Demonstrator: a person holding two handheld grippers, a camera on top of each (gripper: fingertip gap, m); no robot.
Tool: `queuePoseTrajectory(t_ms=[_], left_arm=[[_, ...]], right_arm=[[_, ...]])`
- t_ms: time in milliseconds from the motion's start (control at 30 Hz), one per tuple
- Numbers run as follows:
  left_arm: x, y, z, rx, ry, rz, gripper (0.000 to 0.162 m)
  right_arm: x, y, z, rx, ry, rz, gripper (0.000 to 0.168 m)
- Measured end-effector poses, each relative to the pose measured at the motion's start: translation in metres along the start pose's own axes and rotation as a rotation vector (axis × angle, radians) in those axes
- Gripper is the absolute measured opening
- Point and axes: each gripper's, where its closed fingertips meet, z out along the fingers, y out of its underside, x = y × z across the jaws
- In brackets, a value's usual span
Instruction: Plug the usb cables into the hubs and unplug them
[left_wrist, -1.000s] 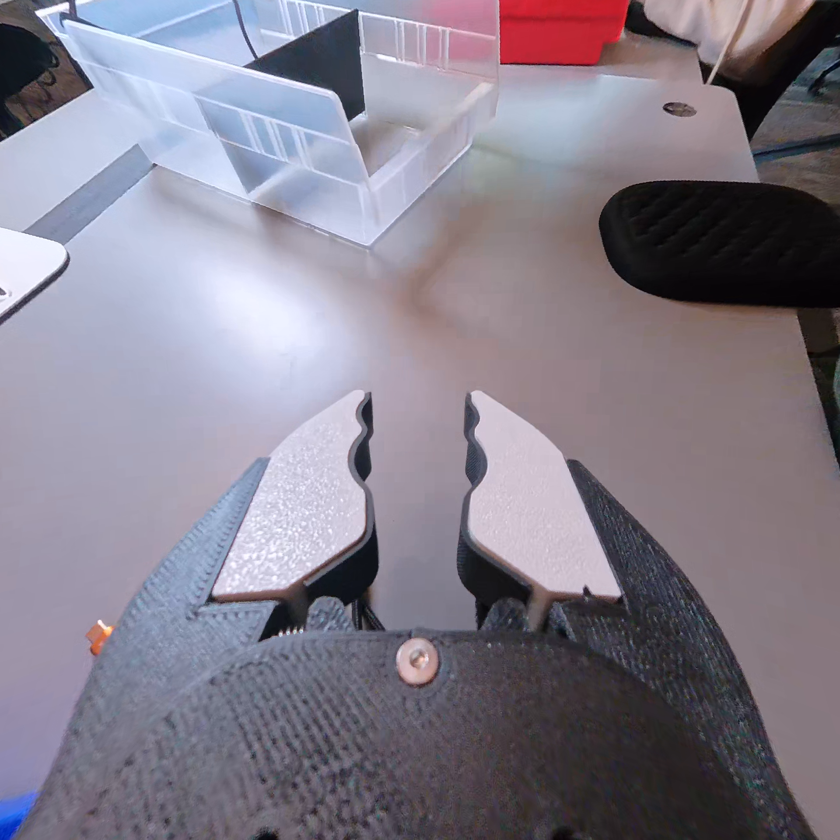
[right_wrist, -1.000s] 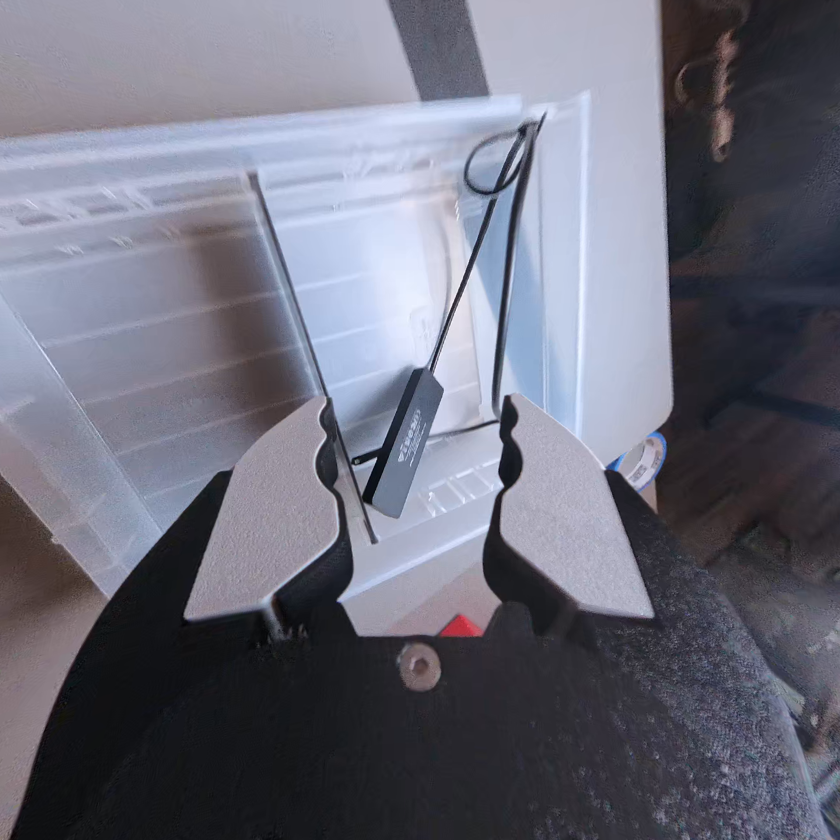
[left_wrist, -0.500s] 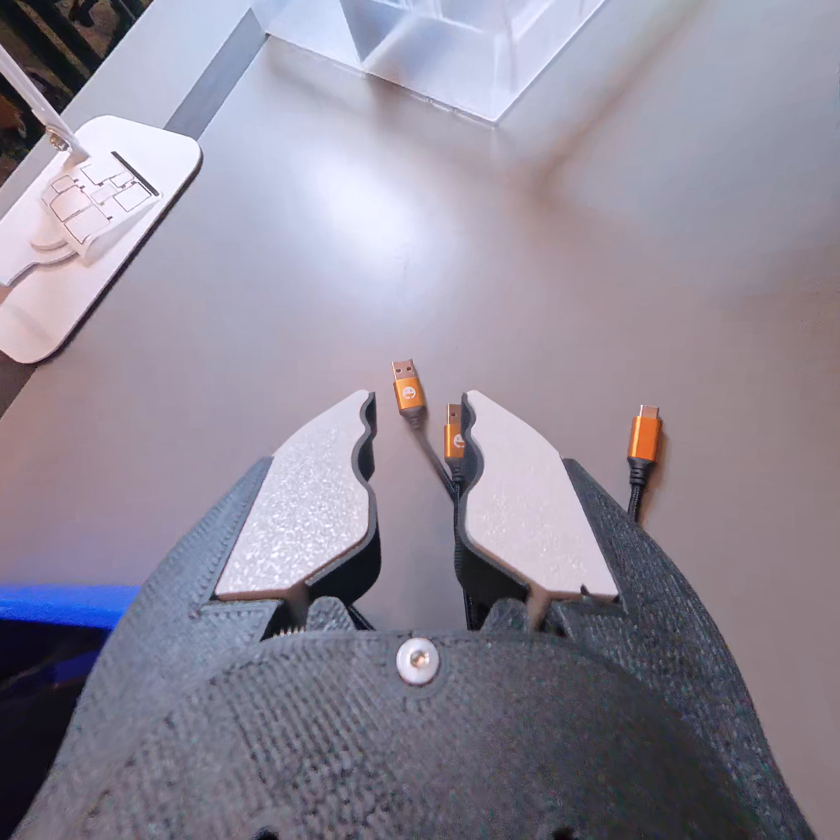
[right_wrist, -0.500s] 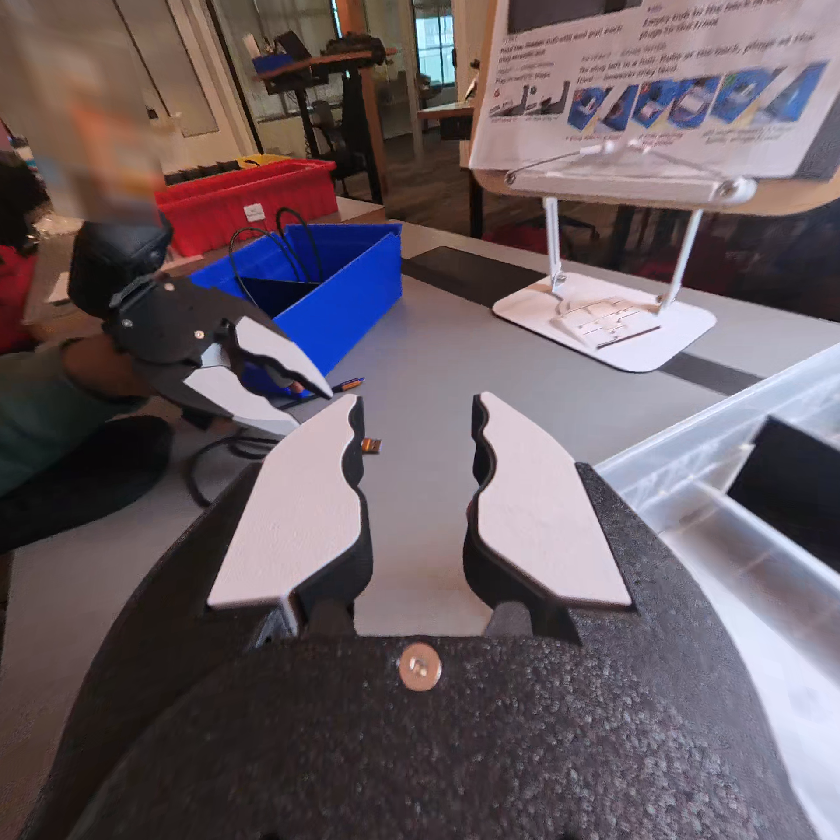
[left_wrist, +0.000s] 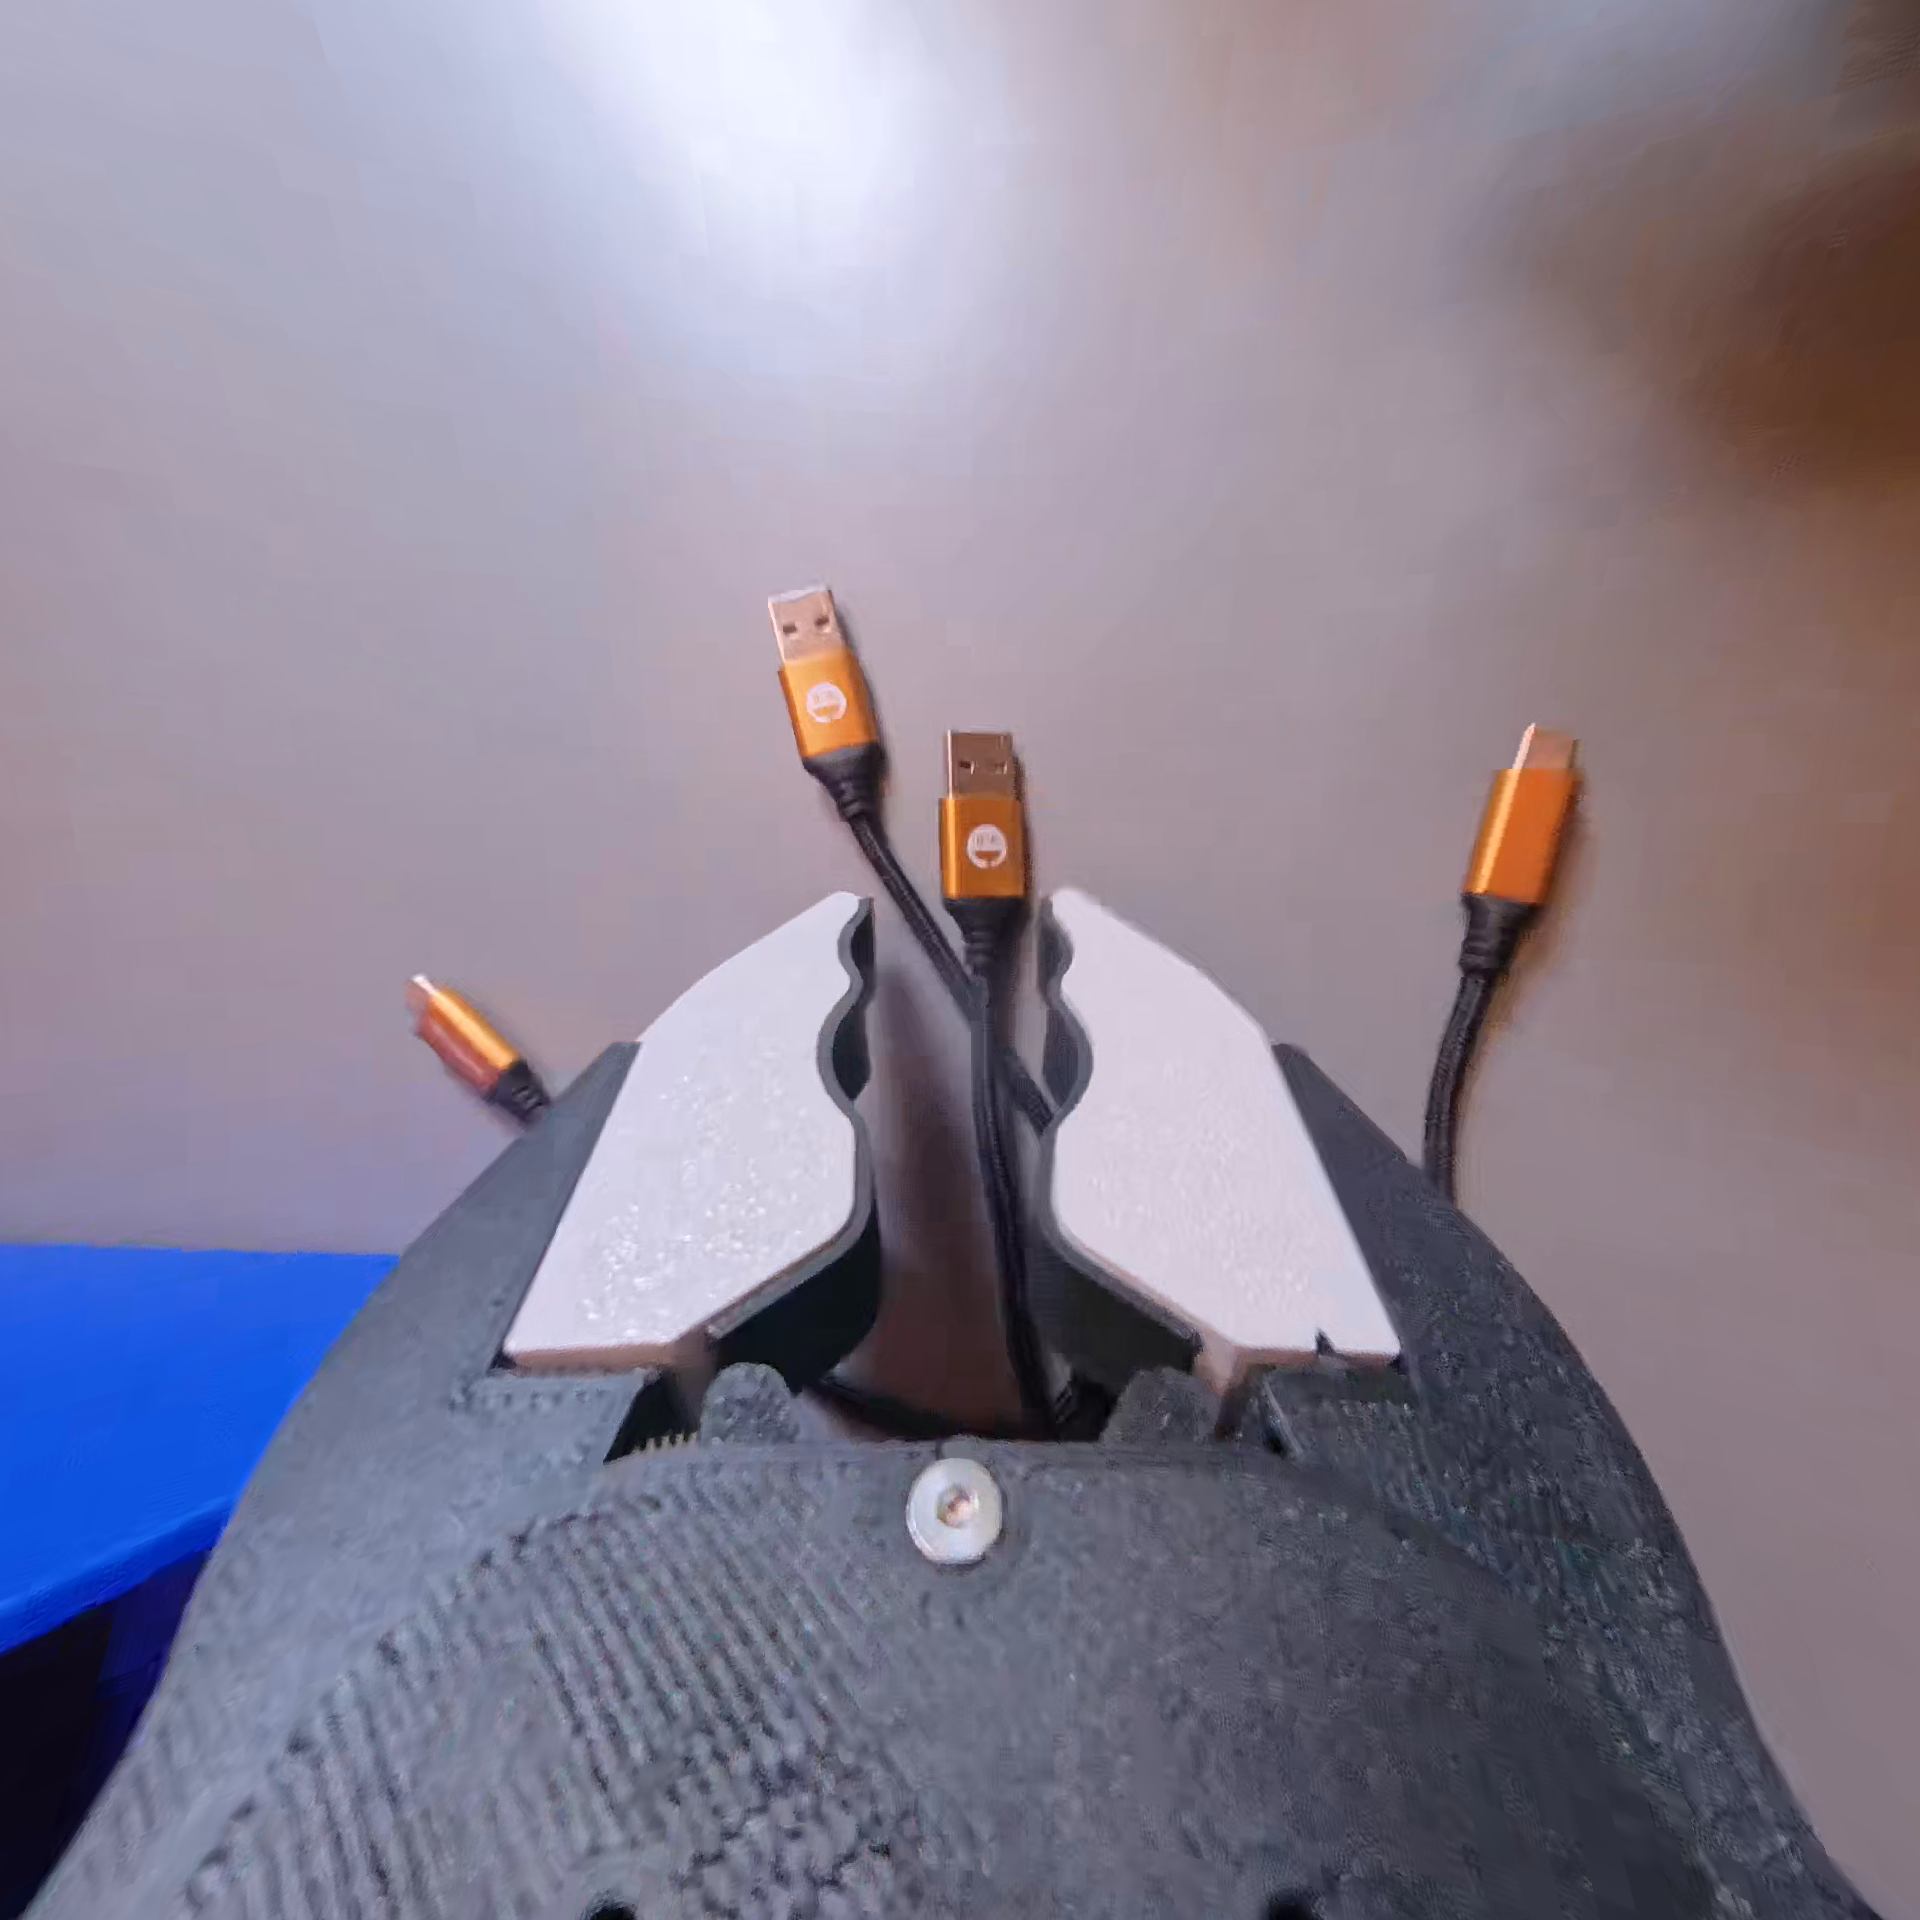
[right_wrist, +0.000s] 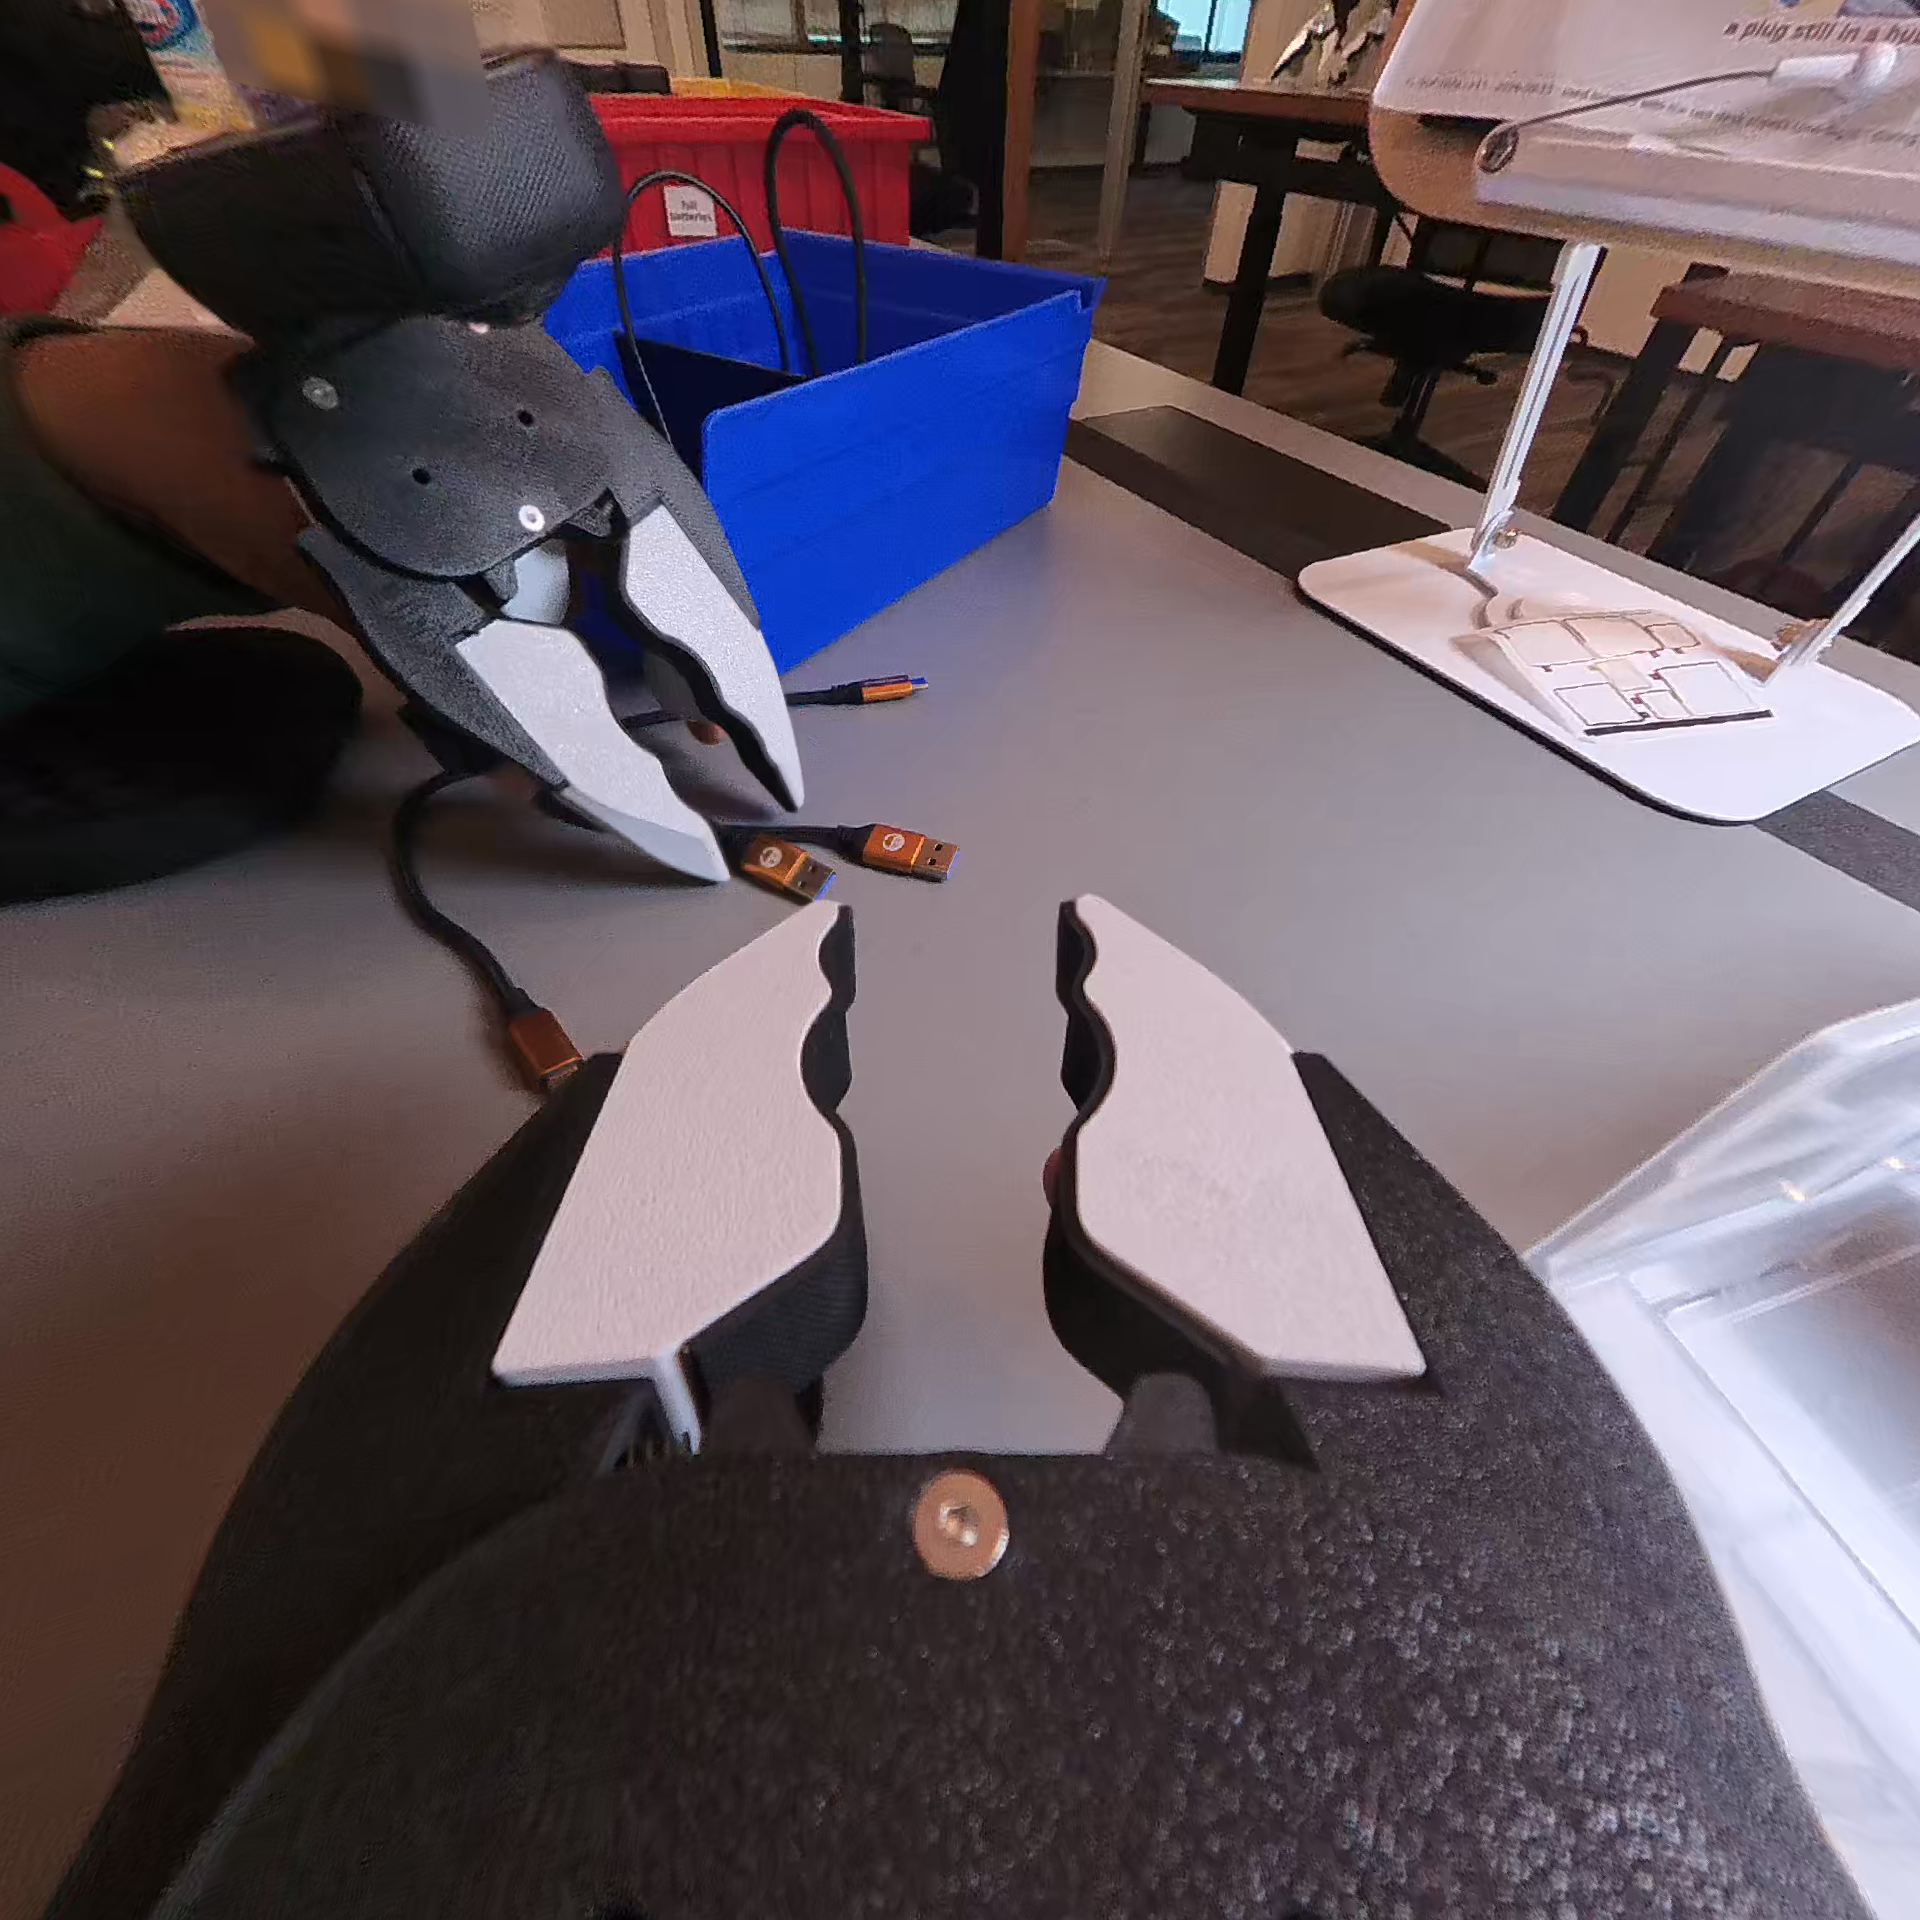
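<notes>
Plugs with orange metal shells (left_wrist: 983, 840) lie flat on the smooth grey bench (left_wrist: 416, 520), right under the open left tool (left_wrist: 956, 925). It should drop lower, straddle one shell, and squeeze gently. The right tool (right_wrist: 954, 914) is open and empty. A blue plastic bin (right_wrist: 894, 457) sits behind.

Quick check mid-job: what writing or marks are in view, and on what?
Sheet on the white stand: printed line, cut off; not quoted.
White label on the red bin: too small to read.
Two orange USB-A plugs: round logo each, no words.
</notes>
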Motion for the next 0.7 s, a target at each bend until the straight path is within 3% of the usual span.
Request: queuePoseTrajectory(t_ms=[167, 233, 467, 567, 700], left_arm=[[0.006, 0.004, -0.001, 0.034, 0.132, -0.132, 0.026], [0.007, 0.005, -0.002, 0.028, 0.136, -0.118, 0.013], [0.045, -0.021, 0.002, 0.118, 0.247, 0.035, 0.007], [0.068, -0.042, 0.0, 0.164, 0.256, 0.124, 0.007], [0.098, -0.056, 0.004, 0.162, 0.279, 0.246, 0.007]], right_arm=[[-0.004, 0.004, -0.002, -0.018, -0.02, -0.01, 0.034], [-0.006, 0.005, -0.001, -0.024, -0.028, -0.013, 0.033], [-0.031, 0.006, -0.004, -0.039, -0.127, -0.154, 0.031], [-0.051, 0.023, -0.004, -0.164, -0.23, -0.274, 0.044], [-0.071, 0.052, -0.005, -0.349, -0.329, -0.483, 0.044]])
